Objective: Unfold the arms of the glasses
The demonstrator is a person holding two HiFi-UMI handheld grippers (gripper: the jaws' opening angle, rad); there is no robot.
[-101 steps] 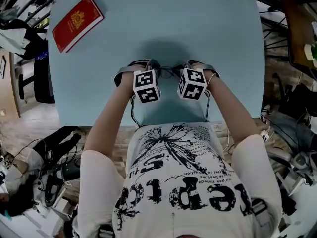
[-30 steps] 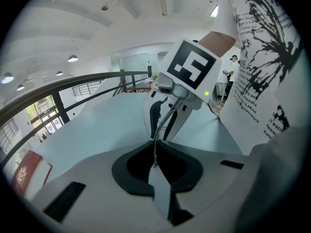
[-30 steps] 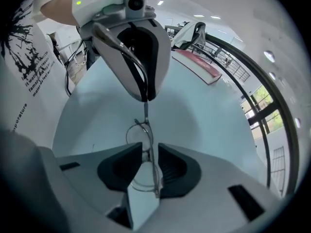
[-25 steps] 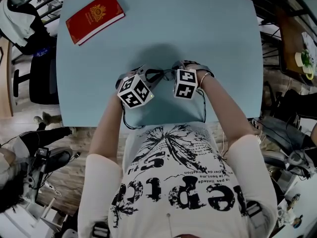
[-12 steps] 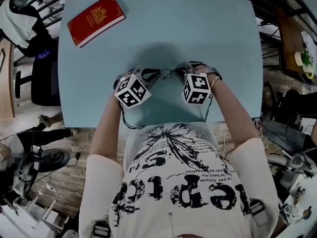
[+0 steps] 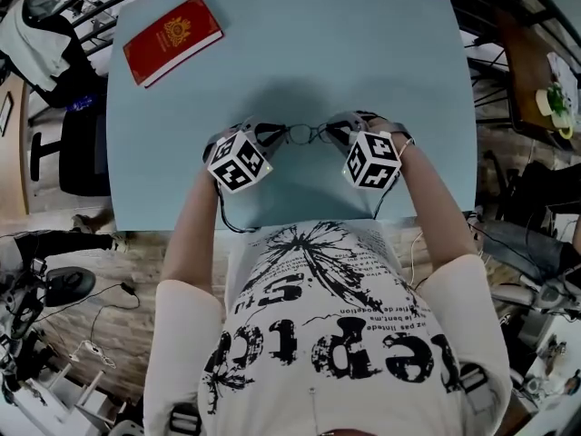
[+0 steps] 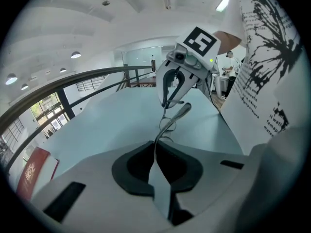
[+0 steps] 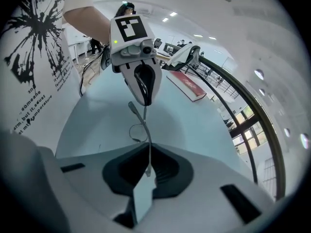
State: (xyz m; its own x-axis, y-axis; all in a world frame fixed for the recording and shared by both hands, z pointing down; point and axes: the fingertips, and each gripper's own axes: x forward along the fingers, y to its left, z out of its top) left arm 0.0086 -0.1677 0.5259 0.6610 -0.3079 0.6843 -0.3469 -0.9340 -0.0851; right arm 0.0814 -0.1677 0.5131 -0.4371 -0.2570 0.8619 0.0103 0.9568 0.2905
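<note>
Thin wire-rimmed glasses hang over the light blue table, stretched between my two grippers. My left gripper is shut on the left end of the frame; in the left gripper view the wire runs out from the pinched jaws toward the other gripper. My right gripper has just been closing and is now shut on the right arm of the glasses, which passes between its jaws. One arm tip sticks out free.
A red booklet lies at the table's far left corner, also seen as the red booklet. The person's torso presses against the near table edge. Cables, chairs and clutter surround the table on the floor.
The right gripper has moved right and up, away from the left one. The gap between the two marker cubes has widened and the lenses now show between them. The left gripper has stayed put.
</note>
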